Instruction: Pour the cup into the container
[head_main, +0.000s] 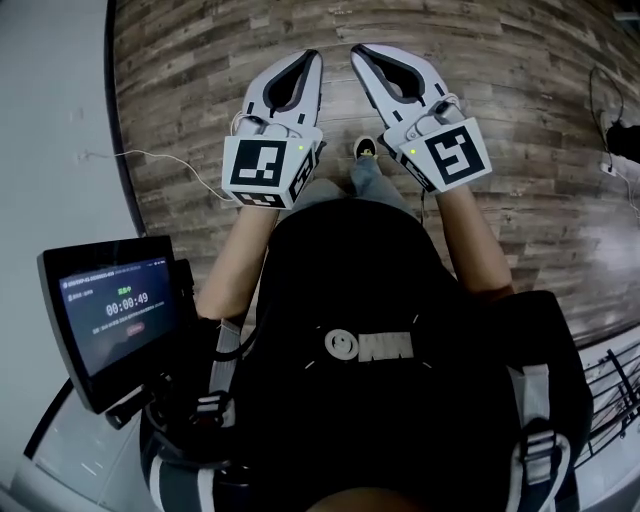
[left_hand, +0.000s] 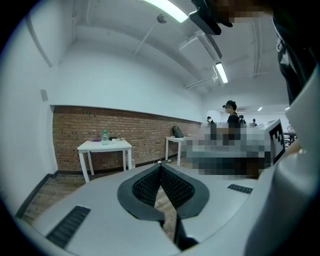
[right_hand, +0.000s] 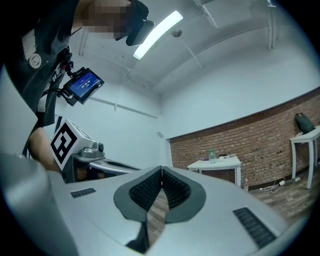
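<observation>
Left hand-held gripper (head_main: 312, 56): closed, empty.
Right hand-held gripper (head_main: 358, 50): closed, empty.
Risk: cup unseen; jaws arriving closed could knock it over.

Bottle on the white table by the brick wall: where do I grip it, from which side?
Take the bottle around its body at mid-height, probably coming level from the room side: it stands upright on the white table, brick wall behind. Finer shape: too small to tell.

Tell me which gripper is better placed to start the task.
Neither left nor right: the left gripper and right gripper hang side by side over the wooden floor, jaws shut and empty. No cup or container shows; only a distant white table.
</observation>
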